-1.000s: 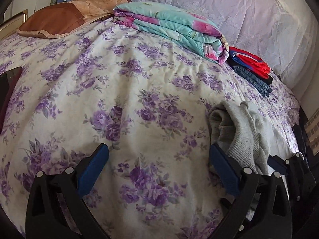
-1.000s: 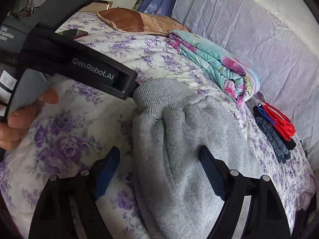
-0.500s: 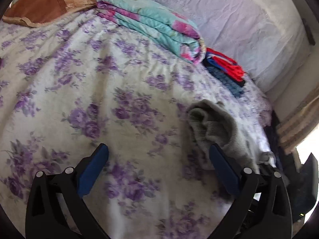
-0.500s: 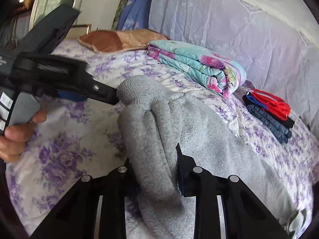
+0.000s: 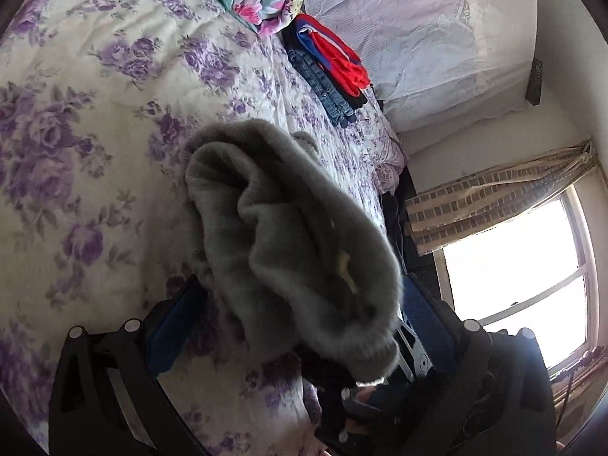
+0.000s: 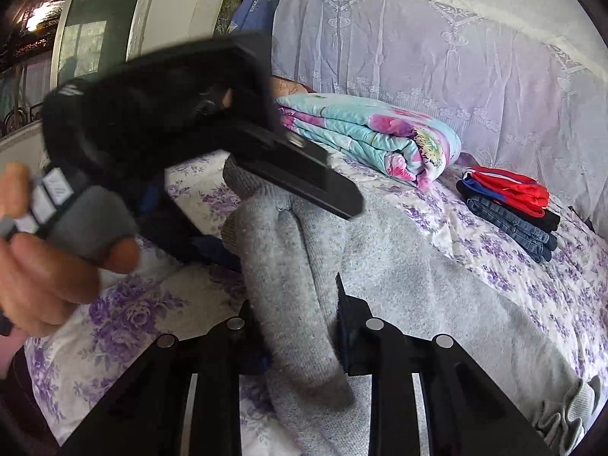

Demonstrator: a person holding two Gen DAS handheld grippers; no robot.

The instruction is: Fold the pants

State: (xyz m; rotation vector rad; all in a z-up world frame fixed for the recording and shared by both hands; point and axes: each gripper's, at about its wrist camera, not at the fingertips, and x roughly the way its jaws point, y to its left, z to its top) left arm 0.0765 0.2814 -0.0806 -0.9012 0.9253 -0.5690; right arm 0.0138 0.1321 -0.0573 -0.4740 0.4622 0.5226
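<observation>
Since the earlier frames the right gripper [image 6: 296, 326] closed its jaws, which stood wide a sec ago, and now pinches a thick ridge of the grey sweatpants [image 6: 399, 285] at the bottom centre of the right wrist view. Left gripper [image 5: 300, 315] also swung round: before, the pants sat at the right edge of its view, now the bunched waistband end fills the middle, betw. its two blue pads [image 5: 174, 323]. These pads stand wide apart and I do not see them pressing the cloth; fabric partly hides the right one, so probably not gripping yet.

The pants lie on the flowered bedsheet [image 5: 95, 133], long axis running from the lower centre of the right wrist view toward the lower right, where a cuff is crumpled. The gathered end points to upper left in the left wrist view, directly ahead of the left gripper, which is the nearer free one to that end.

Folded quilt [image 6: 372, 136] and a stack of folded clothes [image 6: 509, 205] rest well apart, upper right.
</observation>
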